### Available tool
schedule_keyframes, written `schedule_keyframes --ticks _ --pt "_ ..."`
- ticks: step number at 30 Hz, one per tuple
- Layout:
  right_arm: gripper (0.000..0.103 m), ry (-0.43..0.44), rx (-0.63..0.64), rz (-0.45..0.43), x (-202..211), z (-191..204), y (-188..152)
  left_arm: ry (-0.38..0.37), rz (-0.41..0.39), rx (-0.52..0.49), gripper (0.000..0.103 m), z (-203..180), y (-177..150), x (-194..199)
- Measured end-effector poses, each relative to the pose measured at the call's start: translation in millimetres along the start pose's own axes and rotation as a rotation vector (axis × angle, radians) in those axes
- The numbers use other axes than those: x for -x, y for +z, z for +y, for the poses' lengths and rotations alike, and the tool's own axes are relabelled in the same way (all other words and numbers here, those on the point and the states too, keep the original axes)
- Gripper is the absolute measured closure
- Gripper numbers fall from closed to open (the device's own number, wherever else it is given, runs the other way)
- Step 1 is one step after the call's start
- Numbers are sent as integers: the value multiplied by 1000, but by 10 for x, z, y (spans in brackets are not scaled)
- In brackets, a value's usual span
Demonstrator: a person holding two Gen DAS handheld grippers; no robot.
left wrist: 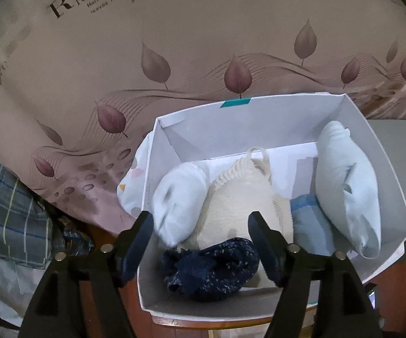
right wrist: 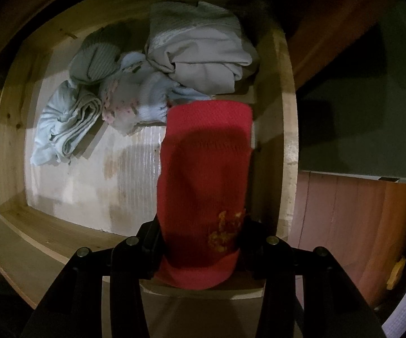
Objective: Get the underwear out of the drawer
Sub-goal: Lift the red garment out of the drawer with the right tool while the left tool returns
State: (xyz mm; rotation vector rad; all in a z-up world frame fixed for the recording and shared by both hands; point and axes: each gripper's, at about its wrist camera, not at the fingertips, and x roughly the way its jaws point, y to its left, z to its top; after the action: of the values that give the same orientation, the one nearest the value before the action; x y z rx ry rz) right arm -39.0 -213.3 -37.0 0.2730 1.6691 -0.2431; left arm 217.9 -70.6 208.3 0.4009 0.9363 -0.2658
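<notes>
Wooden drawer [right wrist: 8,129] below right claw [right wrist: 200,242] clamping red sock [right wrist: 205,169]; left claw [left wrist: 203,242] wide.

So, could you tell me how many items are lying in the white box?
5 visible: a white bundle at left, a cream knit in the middle, a navy speckled item in front, blue cloth, and a white bundle at right. More may be hidden underneath.

Left wrist camera looks steeply down, close, into a white box [left wrist: 383,169]; right wrist camera looks straight down into a wooden drawer [right wrist: 287,129]. Nothing shared.
</notes>
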Motion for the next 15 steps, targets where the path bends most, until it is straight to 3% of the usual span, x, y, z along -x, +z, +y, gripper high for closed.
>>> schedule_keyframes --ticks 9,15 --pt "61 -4 6 1 -19 40 10 -34 -49 36 29 103 -3 313" --pt "61 -7 11 -4 -13 63 6 -20 -104 47 29 136 -379 615"
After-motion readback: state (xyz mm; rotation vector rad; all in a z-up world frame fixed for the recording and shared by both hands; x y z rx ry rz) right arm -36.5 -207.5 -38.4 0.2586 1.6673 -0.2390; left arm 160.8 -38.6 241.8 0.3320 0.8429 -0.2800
